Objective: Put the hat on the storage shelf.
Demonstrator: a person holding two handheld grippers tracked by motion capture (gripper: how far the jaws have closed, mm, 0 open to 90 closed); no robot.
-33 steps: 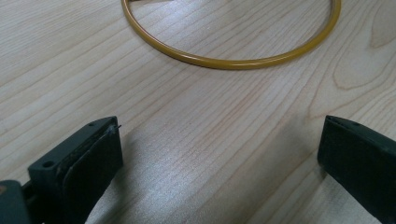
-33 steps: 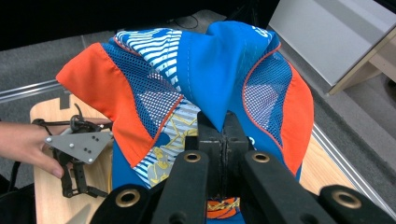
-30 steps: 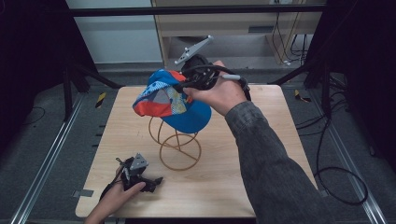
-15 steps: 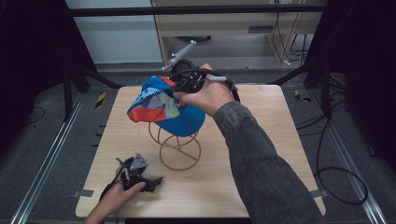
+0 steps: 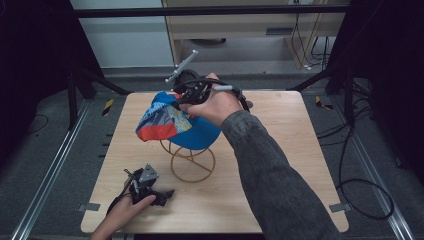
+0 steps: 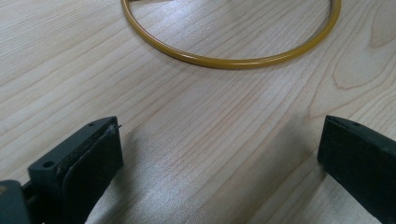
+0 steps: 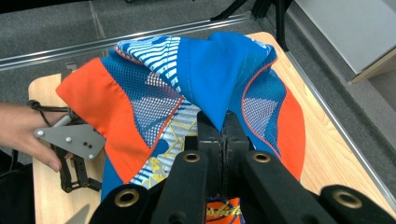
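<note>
- The cap (image 5: 176,125), blue with orange and patterned panels, is hanging over the gold wire stand (image 5: 192,161) at the middle of the counter (image 5: 280,165), its crown sitting roughly above the stand's top loop.
- The right claw (image 7: 223,128) is pinching a blue fold of the cap, jaws pressed together on the fabric, gripping from the far side.
- Whether the cap is resting on the wire yet is hard to judge; it is probably just touching.
- The stand is lying directly below the cap, so a short drop should seat it.
- The left claw (image 5: 161,196) is idling spread on the counter near the stand's ring, empty.
</note>
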